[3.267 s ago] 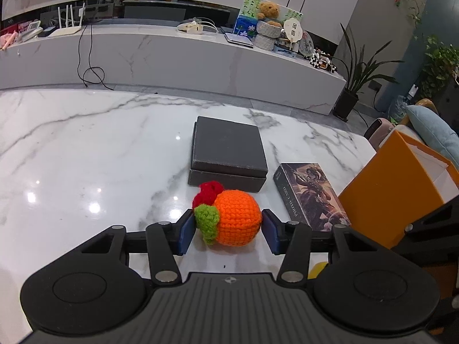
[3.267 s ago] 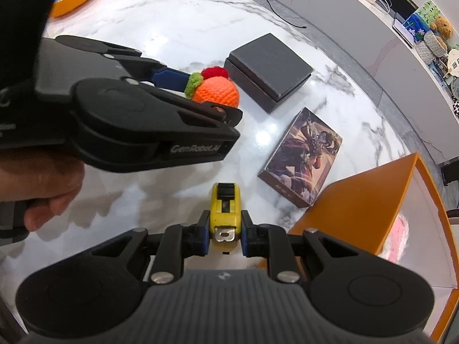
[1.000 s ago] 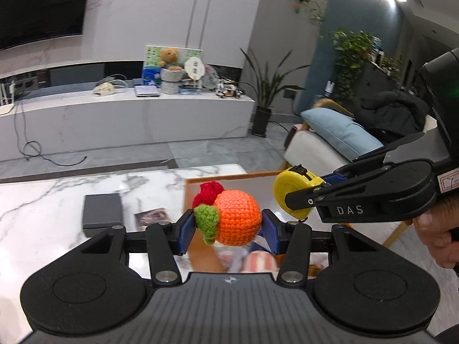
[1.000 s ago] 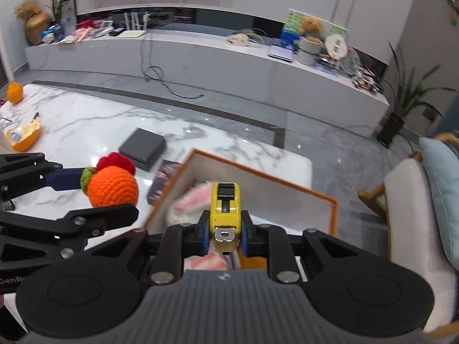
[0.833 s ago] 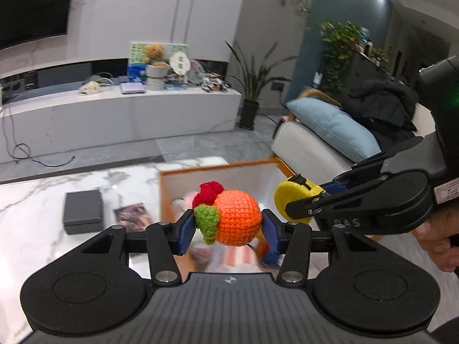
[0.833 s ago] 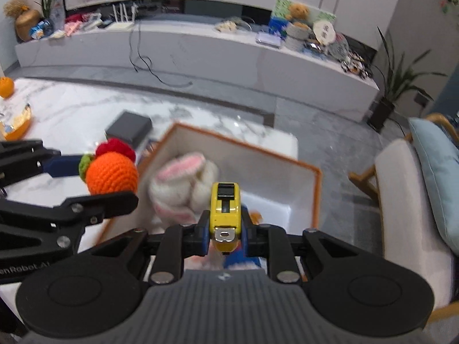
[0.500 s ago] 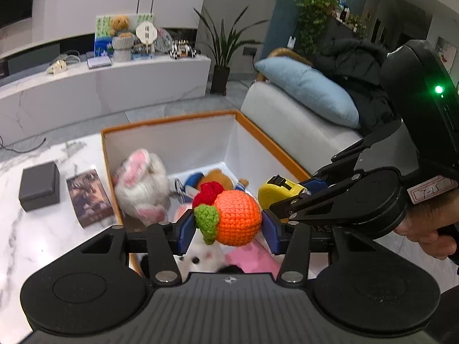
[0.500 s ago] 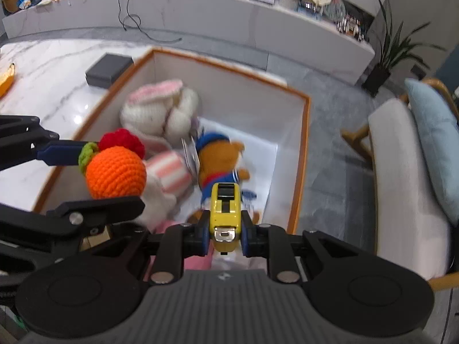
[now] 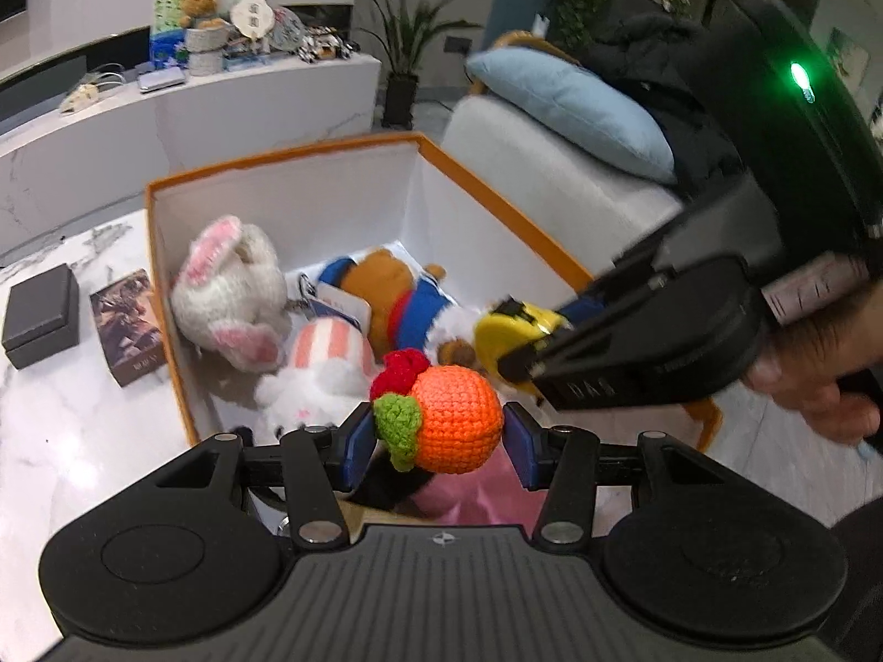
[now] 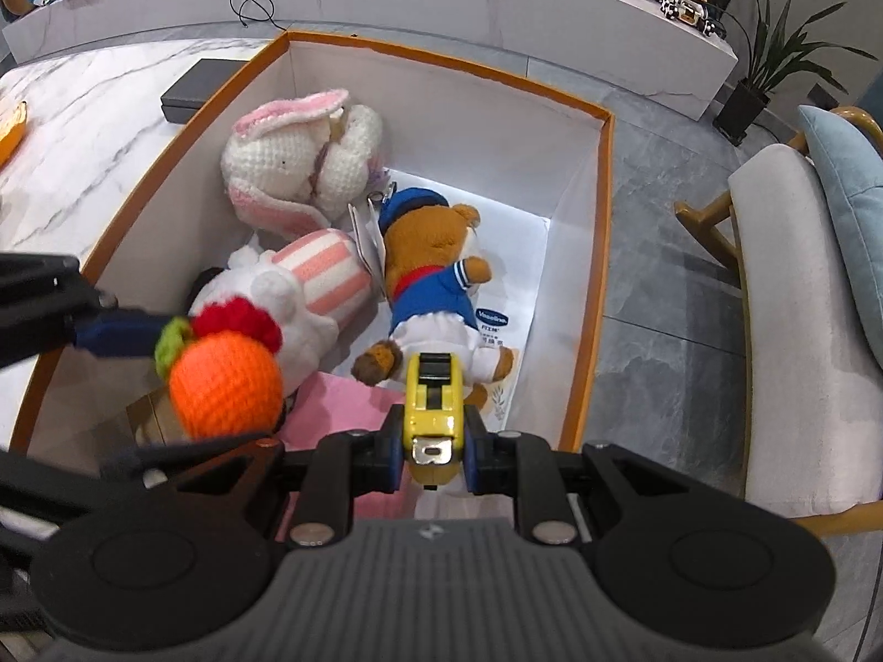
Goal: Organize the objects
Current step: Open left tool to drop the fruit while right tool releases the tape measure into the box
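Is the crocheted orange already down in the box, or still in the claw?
Still in the claw. The left claw is shut on the crocheted orange, holding it above the plush toys in the orange box; nothing supports it from below.

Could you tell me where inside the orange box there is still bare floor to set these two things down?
Bare floor shows along the orange box's right wall, beside the brown bear, and in the far right corner. The left half is crowded: white bunny, striped plush, pink item nearest us.
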The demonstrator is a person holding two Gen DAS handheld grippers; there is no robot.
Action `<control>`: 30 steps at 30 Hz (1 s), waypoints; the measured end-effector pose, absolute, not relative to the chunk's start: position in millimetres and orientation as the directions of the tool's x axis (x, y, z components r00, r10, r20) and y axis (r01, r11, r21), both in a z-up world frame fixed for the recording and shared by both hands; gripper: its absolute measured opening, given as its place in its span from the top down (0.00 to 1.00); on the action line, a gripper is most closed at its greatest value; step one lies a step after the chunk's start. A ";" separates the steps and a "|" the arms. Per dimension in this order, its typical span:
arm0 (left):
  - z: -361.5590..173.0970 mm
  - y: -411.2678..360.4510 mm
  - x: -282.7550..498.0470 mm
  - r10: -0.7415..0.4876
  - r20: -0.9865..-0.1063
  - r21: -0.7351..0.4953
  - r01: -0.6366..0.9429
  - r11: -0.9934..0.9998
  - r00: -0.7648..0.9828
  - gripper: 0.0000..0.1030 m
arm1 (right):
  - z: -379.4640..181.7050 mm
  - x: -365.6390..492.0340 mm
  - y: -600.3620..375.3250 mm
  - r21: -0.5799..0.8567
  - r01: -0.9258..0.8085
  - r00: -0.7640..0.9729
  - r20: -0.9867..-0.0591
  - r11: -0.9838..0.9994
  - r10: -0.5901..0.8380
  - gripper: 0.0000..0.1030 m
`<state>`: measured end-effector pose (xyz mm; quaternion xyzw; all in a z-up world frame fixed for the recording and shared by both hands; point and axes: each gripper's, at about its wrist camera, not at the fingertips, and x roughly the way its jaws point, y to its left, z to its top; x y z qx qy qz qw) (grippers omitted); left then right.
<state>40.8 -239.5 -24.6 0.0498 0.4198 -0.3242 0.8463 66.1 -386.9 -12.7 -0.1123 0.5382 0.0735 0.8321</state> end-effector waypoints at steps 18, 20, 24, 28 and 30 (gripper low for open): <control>-29.8 -240.7 33.0 -0.519 -0.768 -0.223 0.604 0.765 0.374 0.34 | -18.8 67.5 -377.1 -0.168 -0.258 0.398 -0.916 0.952 -0.054 0.67; -27.6 -239.2 33.4 -0.525 -0.763 -0.227 0.604 0.764 0.377 0.34 | -16.4 67.4 -377.1 -0.171 -0.255 0.406 -0.912 0.952 -0.055 0.67; -24.1 -234.3 32.2 -0.542 -0.749 -0.241 0.606 0.758 0.381 0.34 | -10.0 66.8 -374.5 -0.169 -0.253 0.429 -0.902 0.953 -0.046 0.64; -18.2 -225.5 31.6 -0.545 -0.736 -0.245 0.591 0.768 0.403 0.32 | -0.1 65.8 -371.6 -0.167 -0.240 0.471 -0.882 0.956 -0.036 0.59; -15.2 -219.4 33.6 -0.547 -0.728 -0.254 0.580 0.774 0.412 0.32 | 1.8 66.0 -368.7 -0.167 -0.242 0.478 -0.878 0.956 -0.032 0.58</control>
